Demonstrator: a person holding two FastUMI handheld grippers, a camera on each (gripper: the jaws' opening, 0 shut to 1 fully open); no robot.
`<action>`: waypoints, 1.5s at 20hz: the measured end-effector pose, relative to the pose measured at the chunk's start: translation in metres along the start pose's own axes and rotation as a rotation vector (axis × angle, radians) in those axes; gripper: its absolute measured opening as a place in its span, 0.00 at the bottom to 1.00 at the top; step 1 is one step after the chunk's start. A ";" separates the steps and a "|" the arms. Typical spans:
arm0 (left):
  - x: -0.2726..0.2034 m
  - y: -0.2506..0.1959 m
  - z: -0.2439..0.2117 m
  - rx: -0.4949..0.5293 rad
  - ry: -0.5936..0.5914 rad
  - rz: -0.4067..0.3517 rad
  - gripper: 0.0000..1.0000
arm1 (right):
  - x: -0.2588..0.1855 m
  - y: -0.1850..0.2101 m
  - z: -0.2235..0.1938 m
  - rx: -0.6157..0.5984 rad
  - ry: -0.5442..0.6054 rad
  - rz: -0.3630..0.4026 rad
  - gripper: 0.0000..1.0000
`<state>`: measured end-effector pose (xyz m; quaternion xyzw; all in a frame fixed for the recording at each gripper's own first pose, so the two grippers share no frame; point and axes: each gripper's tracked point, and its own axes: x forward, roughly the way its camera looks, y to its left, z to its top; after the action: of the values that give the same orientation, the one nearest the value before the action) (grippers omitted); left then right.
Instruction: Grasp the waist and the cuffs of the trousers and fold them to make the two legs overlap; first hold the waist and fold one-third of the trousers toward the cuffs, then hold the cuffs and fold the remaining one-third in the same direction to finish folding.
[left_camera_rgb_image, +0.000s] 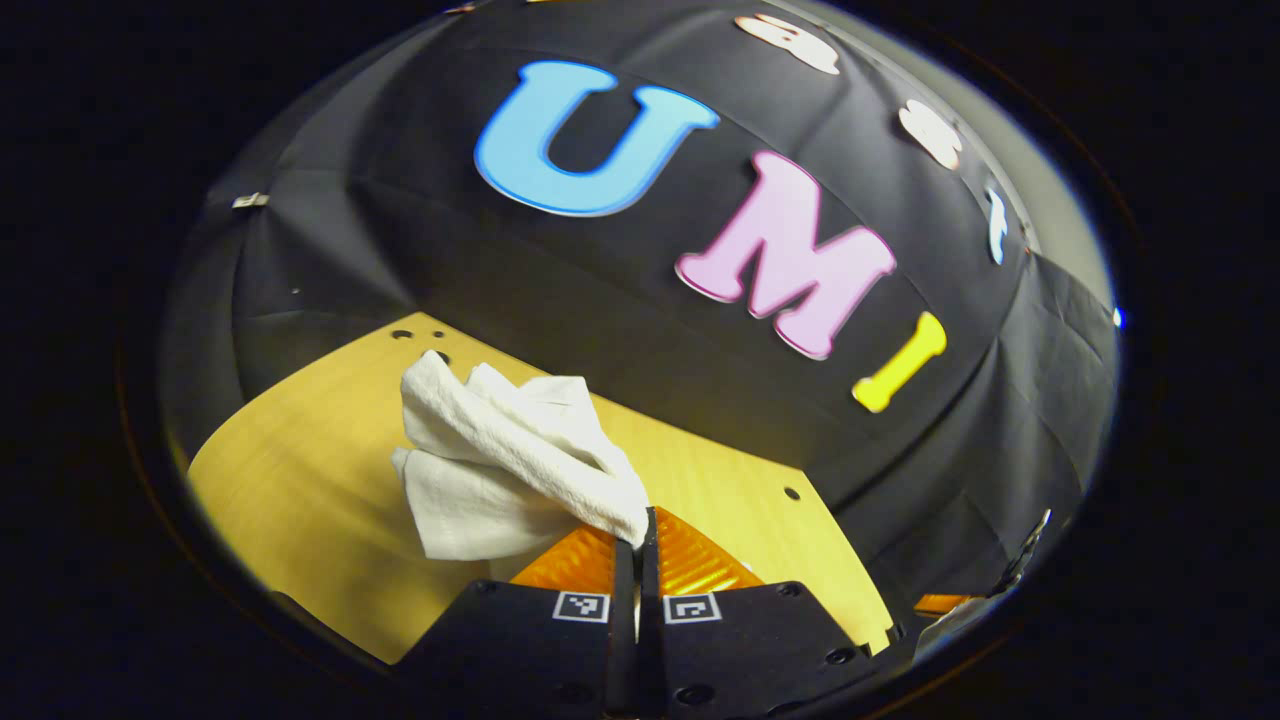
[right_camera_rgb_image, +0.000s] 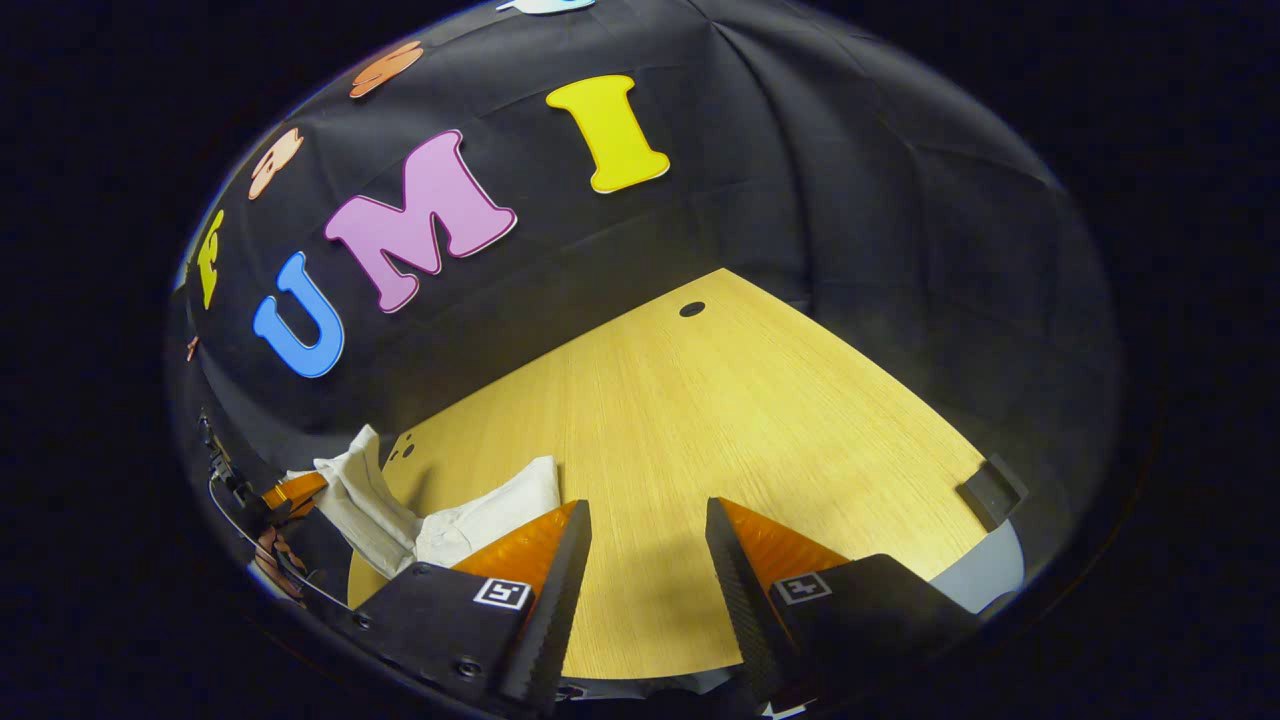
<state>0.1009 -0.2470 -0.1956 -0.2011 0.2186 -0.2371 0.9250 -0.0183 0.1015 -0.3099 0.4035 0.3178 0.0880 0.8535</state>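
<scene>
A black cloth wall (left_camera_rgb_image: 620, 330) hangs creased around the booth and closes in behind a pale wooden table (right_camera_rgb_image: 720, 420), its grain running plainly across the top. A few small round holes are drilled near the table's far edges, and in the right gripper view a dark block (right_camera_rgb_image: 990, 490) sits at the table's right-hand corner.

In the left gripper view the left gripper (left_camera_rgb_image: 637, 545) has its two fingers pressed together, with a fold of the white trousers (left_camera_rgb_image: 500, 450) pinched between the tips. The cloth rises bunched and crumpled from that pinch, lifted above the table, with a flatter flap hanging below to the left. Which part of the trousers is held, waist or cuff, I cannot tell; the fabric is too wadded up to read.

In the right gripper view the right gripper (right_camera_rgb_image: 648, 530) stands with its fingers spread wide apart over bare wood, nothing between them. To its left the trousers (right_camera_rgb_image: 440, 520) show again as a rumpled white heap, partly hidden behind the gripper's left finger. At the far left edge of that view the other gripper is cut off and blurred, little more than a dark shape with cabling.
</scene>
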 end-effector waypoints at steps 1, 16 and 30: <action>0.004 -0.015 -0.013 0.035 0.030 -0.015 0.05 | -0.001 -0.006 0.003 0.006 -0.002 0.002 0.73; -0.010 -0.177 -0.183 0.102 0.438 -0.372 0.86 | 0.021 -0.031 0.013 0.004 0.043 0.078 0.73; -0.072 -0.070 -0.105 -0.158 0.193 -0.022 0.87 | 0.022 0.131 -0.024 -0.194 0.193 0.464 0.74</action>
<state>-0.0331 -0.2938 -0.2260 -0.2520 0.3224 -0.2474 0.8783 -0.0019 0.2115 -0.2339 0.3718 0.2868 0.3491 0.8109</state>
